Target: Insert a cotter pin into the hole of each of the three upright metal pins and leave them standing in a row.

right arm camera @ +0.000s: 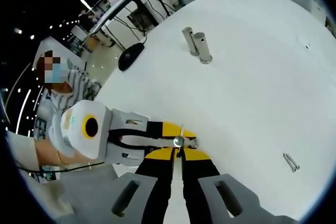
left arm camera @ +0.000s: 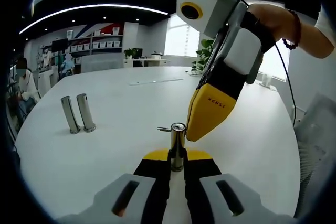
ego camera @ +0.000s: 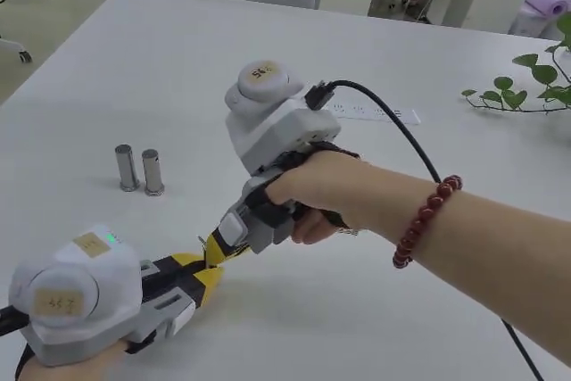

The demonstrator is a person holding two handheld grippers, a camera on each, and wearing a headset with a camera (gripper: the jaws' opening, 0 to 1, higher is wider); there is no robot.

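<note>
Left tool (left arm camera: 177, 161) clamps one upright pin (left arm camera: 178, 139); right tool (left arm camera: 193, 136) pinches its cotter pin (left arm camera: 164, 128); two other pins (left arm camera: 85, 112) stand well apart on the worktop (left arm camera: 121, 148).

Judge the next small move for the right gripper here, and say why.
Probably open the right gripper and back it away. The cotter pin already pokes out the far side of the metal pin that the left gripper holds upright, so it looks seated. Two more pins stand nearby.
</note>
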